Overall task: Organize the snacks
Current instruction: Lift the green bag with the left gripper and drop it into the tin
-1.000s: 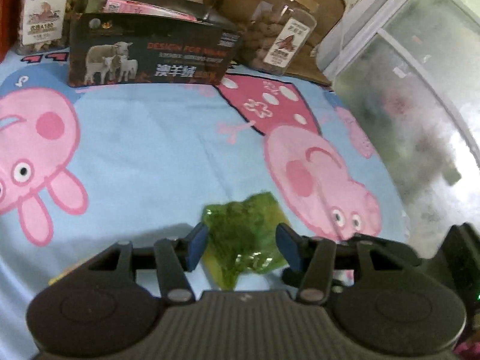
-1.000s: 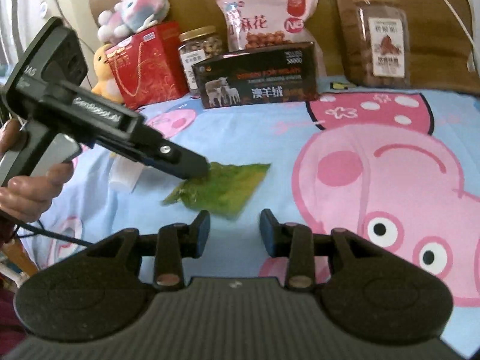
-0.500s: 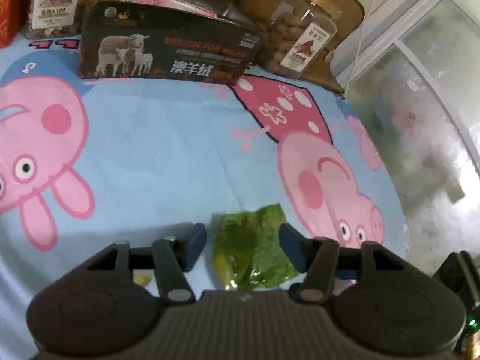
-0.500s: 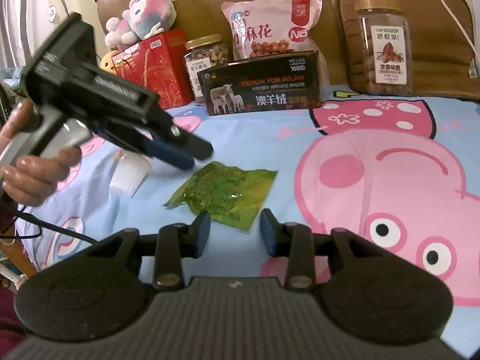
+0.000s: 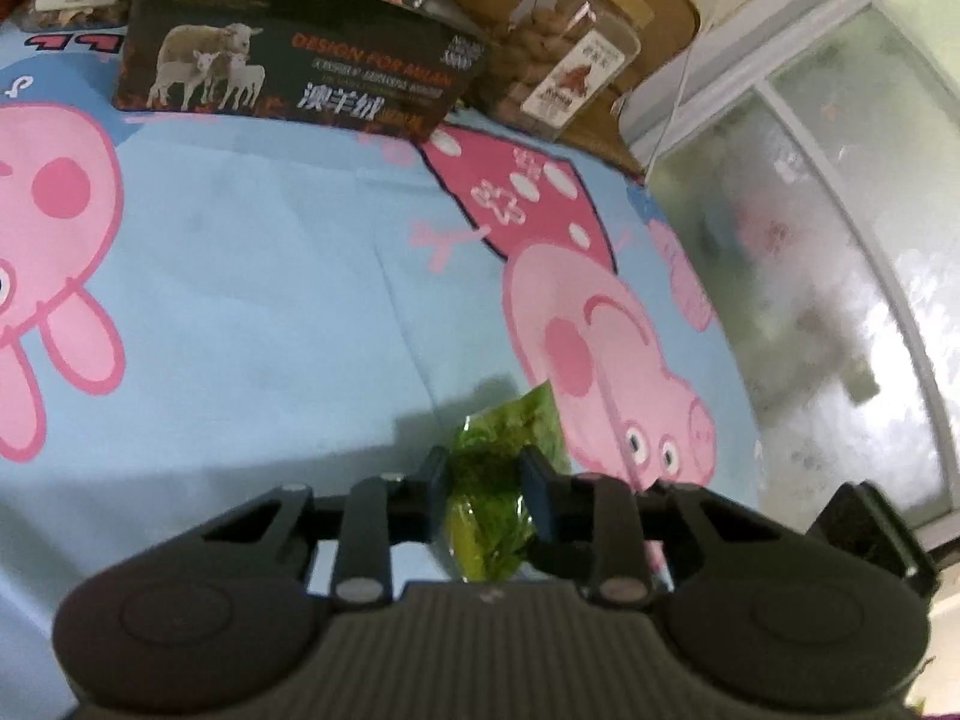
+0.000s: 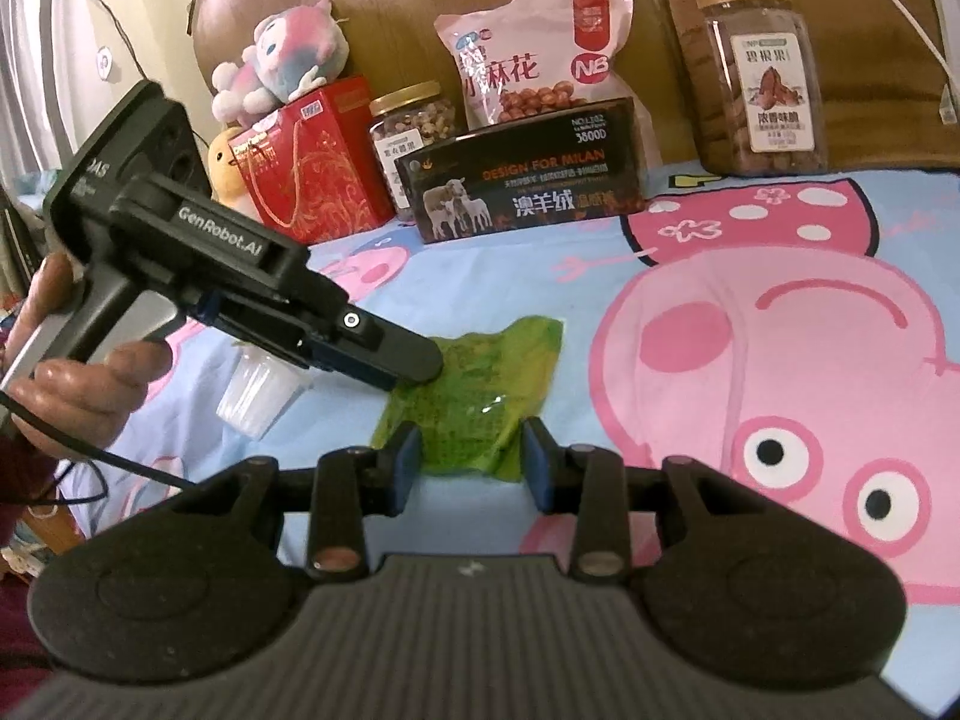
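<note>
Closing: my left gripper (image 5: 489, 489) jaws have just been narrowing onto the green snack packet (image 6: 480, 387), which sits between them, pads pressing its sides
Left state: narrow, holding the packet at its near end
Right state: my right gripper (image 6: 471, 459) jaws part open, nothing held; packet's near edge lies just ahead of them on the bed sheet (image 6: 600, 312)
Packet place: on the sheet, middle of the bed, partly raised at the left jaws' end
Key relation: packet's long axis runs away from my left jaws toward the dark box (image 6: 522, 189); left hand nearer, right just beside
Next move, my guess: lift and carry toward the back row
Counts: green packet 1; dark box 1; jars 2 (image 6: 759, 75) (image 6: 414, 120); pink bag (image 6: 537, 57) 1; red box (image 6: 312, 165) 1; clear cup (image 6: 258, 387) 1; plush toys (image 6: 282, 69) 2
</note>
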Tool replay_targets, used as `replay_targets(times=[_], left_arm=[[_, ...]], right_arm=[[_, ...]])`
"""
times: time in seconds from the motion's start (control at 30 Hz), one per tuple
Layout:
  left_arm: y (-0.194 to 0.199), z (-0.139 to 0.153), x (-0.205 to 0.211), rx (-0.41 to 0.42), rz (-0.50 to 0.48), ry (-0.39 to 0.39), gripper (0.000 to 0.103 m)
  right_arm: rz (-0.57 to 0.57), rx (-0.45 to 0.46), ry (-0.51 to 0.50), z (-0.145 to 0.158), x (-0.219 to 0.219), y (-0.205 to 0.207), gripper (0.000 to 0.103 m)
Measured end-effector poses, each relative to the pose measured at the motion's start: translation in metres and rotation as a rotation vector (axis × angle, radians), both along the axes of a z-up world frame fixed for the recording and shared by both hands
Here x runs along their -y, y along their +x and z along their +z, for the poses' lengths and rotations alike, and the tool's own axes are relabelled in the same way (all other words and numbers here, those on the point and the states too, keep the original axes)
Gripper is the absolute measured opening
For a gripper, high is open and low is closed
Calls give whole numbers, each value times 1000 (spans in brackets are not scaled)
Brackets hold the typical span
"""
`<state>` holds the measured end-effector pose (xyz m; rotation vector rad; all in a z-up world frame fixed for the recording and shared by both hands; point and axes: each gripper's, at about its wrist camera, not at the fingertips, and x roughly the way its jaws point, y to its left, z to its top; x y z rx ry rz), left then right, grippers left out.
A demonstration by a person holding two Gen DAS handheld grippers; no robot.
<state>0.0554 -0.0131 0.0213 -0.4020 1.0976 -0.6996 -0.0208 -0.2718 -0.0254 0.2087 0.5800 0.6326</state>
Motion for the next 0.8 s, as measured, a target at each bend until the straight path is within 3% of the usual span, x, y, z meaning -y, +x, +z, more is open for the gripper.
replay_targets(times=[0.03,0.13,0.2,0.4,0.63,0.8], left_arm=[[-1,2,-2,13,7,-10,17],[0,10,-4,38,12,-40,16],[0,17,-5,63,20,-27,16],[15,46,-24,131,81,-37,16],[72,95,-51,249,208,-10,16],[131,107,-63,322,314,37,17]], right_arm=[[-2,-7,12,0,1,1,40],[-13,-42,72,-1,6,5,40],[-5,-65,112,0,6,9,35],[12,29,58,27,-18,19,30],[51,118,61,54,-60,79,30],[46,190,24,74,-96,141,30]])
